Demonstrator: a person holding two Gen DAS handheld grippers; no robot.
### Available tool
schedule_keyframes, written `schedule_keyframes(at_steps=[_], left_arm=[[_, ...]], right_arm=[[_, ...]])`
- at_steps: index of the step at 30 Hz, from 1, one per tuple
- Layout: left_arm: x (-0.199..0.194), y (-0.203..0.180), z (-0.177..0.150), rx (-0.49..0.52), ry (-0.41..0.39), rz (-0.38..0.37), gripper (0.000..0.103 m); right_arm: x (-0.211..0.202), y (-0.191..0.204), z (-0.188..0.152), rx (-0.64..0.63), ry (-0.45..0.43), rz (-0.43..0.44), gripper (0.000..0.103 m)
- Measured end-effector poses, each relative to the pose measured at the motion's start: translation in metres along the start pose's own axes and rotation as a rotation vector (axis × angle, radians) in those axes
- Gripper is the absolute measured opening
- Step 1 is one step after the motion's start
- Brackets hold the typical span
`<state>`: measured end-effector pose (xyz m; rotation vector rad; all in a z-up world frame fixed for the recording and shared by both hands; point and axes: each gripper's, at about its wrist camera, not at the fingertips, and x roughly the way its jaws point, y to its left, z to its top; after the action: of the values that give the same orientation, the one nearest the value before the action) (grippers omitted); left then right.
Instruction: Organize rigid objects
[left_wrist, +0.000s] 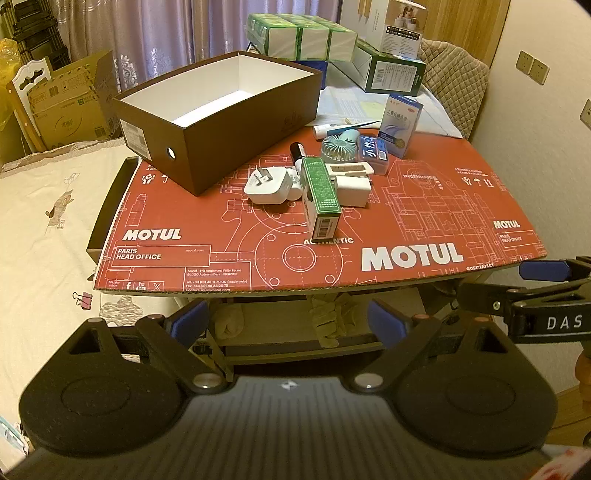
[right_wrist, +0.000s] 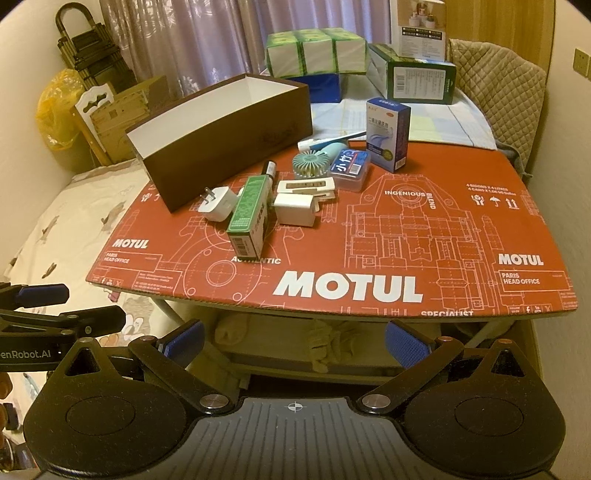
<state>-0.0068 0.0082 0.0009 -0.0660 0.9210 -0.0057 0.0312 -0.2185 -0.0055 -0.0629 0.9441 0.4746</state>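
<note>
An open brown box (left_wrist: 229, 147) (right_wrist: 221, 147) with a white inside stands at the back left of the red MOTUL cardboard (left_wrist: 406, 221) (right_wrist: 406, 229). Beside it lies a pile: a green carton (left_wrist: 319, 195) (right_wrist: 247, 216), a white plug charger (left_wrist: 267, 184) (right_wrist: 218, 202), a white adapter (left_wrist: 352, 190) (right_wrist: 295, 208), a teal mini fan (left_wrist: 338, 147) (right_wrist: 310, 164), a clear blue case (left_wrist: 373, 153) (right_wrist: 350, 169) and an upright blue medicine box (left_wrist: 400, 125) (right_wrist: 388, 133). My left gripper (left_wrist: 291, 321) and right gripper (right_wrist: 295, 338) are open and empty, in front of the table's near edge.
Green tissue packs (left_wrist: 303, 35) and boxes (left_wrist: 391, 70) stand at the back on a cloth. A bed (left_wrist: 44, 221) lies to the left. A shelf with gloves (left_wrist: 328, 317) sits under the tabletop. The right gripper shows at the right edge of the left wrist view (left_wrist: 535, 295).
</note>
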Motion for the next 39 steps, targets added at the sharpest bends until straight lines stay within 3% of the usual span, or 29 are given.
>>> schedule_keyframes(at_steps=[39], left_arm=[[0.0059, 0.0076, 0.0047, -0.002, 0.015, 0.003, 0.091]], right_arm=[[0.009, 0.0055, 0.0072, -0.007, 0.008, 0.001, 0.101]])
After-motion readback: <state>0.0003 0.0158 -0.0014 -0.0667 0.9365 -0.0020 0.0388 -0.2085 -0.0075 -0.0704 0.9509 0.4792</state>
